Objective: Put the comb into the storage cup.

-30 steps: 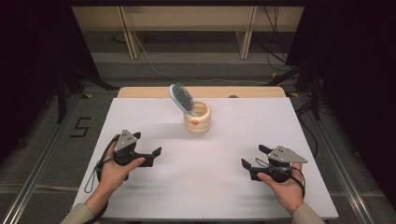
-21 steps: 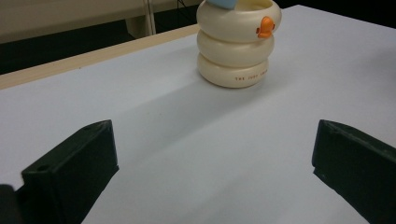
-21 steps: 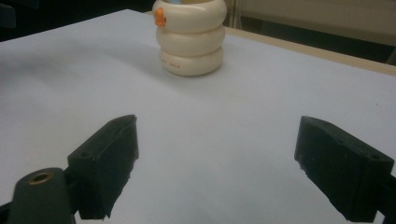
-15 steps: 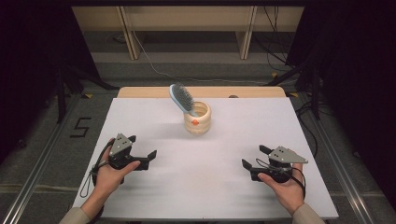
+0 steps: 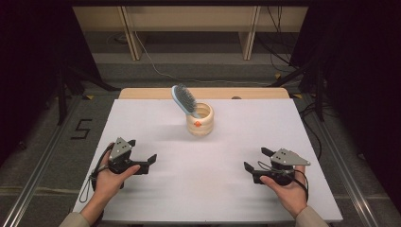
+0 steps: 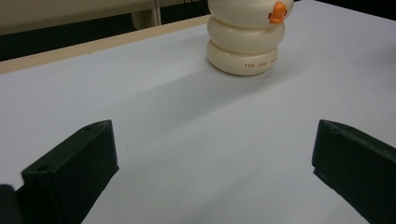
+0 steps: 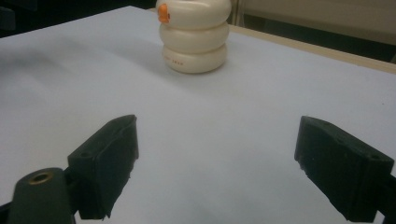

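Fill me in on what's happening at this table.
A person sits at a white table with a two-jaw gripper in each hand. The left gripper and right gripper both rest low near the front edge, jaws open and empty, aimed toward the middle. Farther back stands a cream ribbed cup with a small orange mark, and a blue hairbrush leans out of it, bristle head up. Neither gripper touches the cup or the brush.

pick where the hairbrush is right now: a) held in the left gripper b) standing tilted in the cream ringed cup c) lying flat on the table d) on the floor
b: the hairbrush leans with its handle inside the cream ringed cup, bristled head sticking up and out.
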The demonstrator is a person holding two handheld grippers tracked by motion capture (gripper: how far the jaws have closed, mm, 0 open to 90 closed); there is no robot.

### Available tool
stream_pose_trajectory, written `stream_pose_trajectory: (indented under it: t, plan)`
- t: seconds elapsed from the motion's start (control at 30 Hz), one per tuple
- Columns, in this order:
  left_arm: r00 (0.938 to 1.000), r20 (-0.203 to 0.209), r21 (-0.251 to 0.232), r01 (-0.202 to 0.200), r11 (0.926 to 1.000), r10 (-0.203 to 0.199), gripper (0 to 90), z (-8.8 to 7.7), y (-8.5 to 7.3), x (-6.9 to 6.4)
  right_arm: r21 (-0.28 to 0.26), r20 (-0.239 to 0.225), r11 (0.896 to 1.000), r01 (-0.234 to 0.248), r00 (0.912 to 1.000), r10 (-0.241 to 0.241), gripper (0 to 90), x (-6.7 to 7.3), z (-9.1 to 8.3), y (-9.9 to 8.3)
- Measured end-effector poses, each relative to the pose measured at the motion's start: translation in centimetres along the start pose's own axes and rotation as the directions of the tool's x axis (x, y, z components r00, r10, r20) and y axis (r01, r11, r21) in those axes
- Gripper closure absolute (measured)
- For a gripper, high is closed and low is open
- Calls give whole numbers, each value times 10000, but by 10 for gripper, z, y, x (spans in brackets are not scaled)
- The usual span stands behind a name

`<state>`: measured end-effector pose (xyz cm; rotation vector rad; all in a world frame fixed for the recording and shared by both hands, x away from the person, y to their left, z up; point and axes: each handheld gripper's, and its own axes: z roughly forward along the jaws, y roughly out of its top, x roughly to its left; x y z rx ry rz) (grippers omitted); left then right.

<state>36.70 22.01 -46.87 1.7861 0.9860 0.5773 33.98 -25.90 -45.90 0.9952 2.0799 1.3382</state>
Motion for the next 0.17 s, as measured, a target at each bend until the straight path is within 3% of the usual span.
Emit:
stream_pose_trajectory:
  t: [0.17]
  plan:
    - [10000, -46, -12, -20, 10000, 20, 0, 1, 0, 0, 62, -122, 10000, 45, 9999, -45, 146, 2, 1, 0]
